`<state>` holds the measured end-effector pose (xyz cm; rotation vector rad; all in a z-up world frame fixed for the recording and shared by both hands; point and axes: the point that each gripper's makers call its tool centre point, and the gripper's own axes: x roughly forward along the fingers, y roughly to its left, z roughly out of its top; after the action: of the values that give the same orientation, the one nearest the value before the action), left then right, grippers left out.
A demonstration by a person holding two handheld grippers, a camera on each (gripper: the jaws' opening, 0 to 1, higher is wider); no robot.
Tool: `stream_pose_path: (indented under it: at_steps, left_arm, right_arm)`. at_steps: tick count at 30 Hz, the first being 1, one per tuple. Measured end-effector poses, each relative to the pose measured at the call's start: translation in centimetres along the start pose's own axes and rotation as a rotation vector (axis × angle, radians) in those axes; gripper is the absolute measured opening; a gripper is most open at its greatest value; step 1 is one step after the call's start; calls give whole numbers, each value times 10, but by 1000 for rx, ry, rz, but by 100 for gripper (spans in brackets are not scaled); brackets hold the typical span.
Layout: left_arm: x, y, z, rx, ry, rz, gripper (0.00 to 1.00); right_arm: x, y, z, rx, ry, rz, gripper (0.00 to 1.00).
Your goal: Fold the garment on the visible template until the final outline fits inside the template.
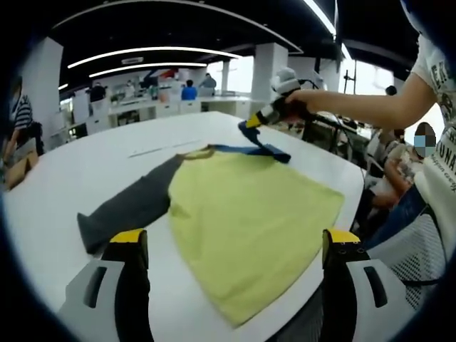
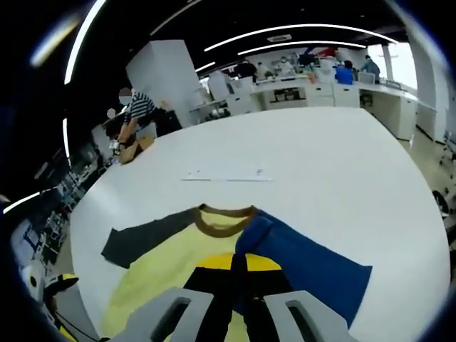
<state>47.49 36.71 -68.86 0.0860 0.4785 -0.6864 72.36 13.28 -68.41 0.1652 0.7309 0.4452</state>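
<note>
Yellow cloth of the garment (image 1: 249, 221) lies flat on our white table (image 1: 64, 192), its hem reaching the near edge. Our right tongs (image 2: 237, 274) pinch its blue sleeve (image 2: 299, 267); our left tongs (image 1: 235, 246) hover wide. Bare tabletop stretches beyond the collar.

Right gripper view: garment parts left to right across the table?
Grey sleeve → yellow body → brown collar → blue sleeve, with the right gripper shut on its inner edge.
</note>
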Motion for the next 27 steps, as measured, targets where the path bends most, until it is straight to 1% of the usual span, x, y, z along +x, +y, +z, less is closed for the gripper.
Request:
stream_pose_path:
  at_steps: [4, 7, 10, 15, 21, 27]
  left_arm:
    - [0, 0, -1, -3, 2, 1, 99]
    - [0, 0, -1, -4, -2, 1, 99]
    - [0, 0, 0, -3, -5, 3, 99]
    - [-1, 1, -2, -7, -3, 8, 99]
    - [-2, 2, -4, -11, 1, 13, 99]
    - [-1, 3, -4, -11, 0, 14, 99]
  right_arm:
    - [7, 11, 2, -7, 3, 15, 0]
    - [13, 18, 0, 7, 13, 29, 0]
    - [18, 23, -3, -21, 31, 24, 0]
    - [25, 36, -5, -24, 34, 44, 0]
    - [32, 53, 0, -50, 18, 81, 0]
    - [36, 69, 5, -63, 20, 117, 0]
